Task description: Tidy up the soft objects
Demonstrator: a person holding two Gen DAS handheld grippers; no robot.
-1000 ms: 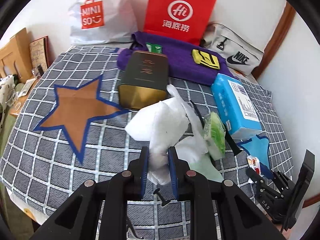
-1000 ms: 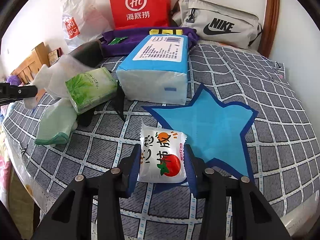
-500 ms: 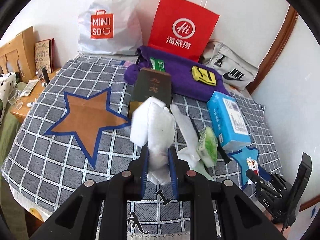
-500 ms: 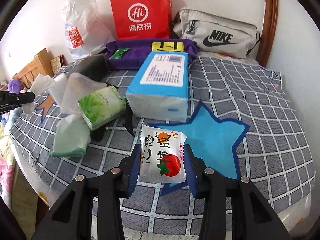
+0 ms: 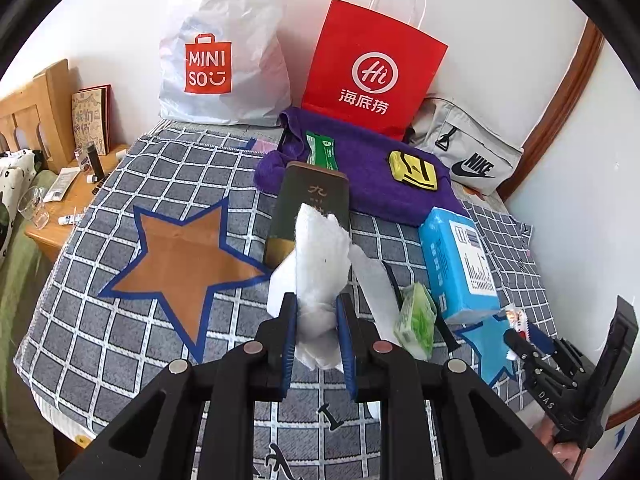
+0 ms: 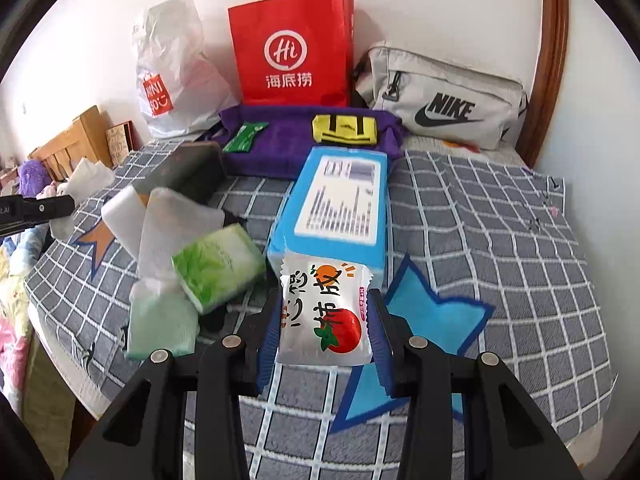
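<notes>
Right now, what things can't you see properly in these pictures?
- Left wrist view: the lower front of the dark tin box hides behind the white cloth in the left gripper.
- Right wrist view: the near end of the blue tissue pack hides behind the snack packet in the right gripper.
- Both views: the pack's small print is blurred.

The left hand-held gripper (image 5: 317, 322) clamps white padding (image 5: 320, 256) above the checked blanket (image 5: 120, 320).

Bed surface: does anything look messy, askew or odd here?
Yes. Loose white tissues and a pale green cloth lie crumpled around the tilted green tissue pack, beside the blue tissue pack. Nothing looks damaged or spilled.
</notes>
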